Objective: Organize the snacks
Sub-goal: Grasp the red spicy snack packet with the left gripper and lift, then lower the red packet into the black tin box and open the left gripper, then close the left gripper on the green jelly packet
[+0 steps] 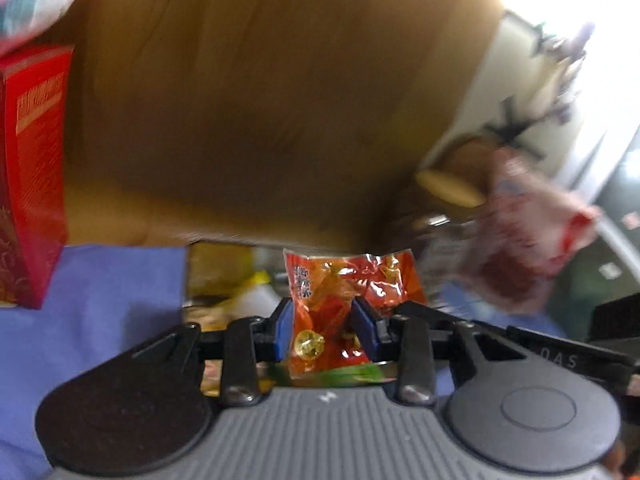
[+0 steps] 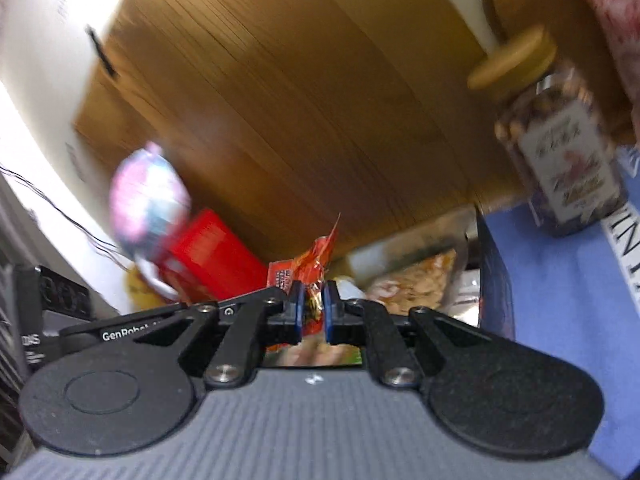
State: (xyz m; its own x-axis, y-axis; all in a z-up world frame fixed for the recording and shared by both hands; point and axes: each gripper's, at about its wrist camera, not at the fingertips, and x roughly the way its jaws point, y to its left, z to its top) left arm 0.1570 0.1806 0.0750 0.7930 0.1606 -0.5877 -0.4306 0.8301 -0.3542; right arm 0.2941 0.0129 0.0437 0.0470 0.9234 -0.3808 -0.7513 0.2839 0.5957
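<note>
Left gripper (image 1: 323, 326), low in the middle of the left wrist view, has its blue pads closed partway onto an orange snack packet (image 1: 348, 300), which stands up between them and crumples at the pinch. A red box (image 1: 32, 168) stands at the left edge on a blue cloth (image 1: 112, 300), and a pale pink bag (image 1: 532, 240) hangs blurred at the right, before a wooden panel (image 1: 260, 100).

Right gripper (image 2: 311, 308), at bottom centre of the right wrist view, is nearly shut on a thin orange wrapper (image 2: 314, 264), probably the same packet seen edge-on, though I cannot be sure. A nut jar (image 2: 560, 152) with a tan lid stands upper right on the blue cloth.

Both views are smeared, so steadying before placing would help; I would keep a light, even pinch so the packet does not tear or slip.
</note>
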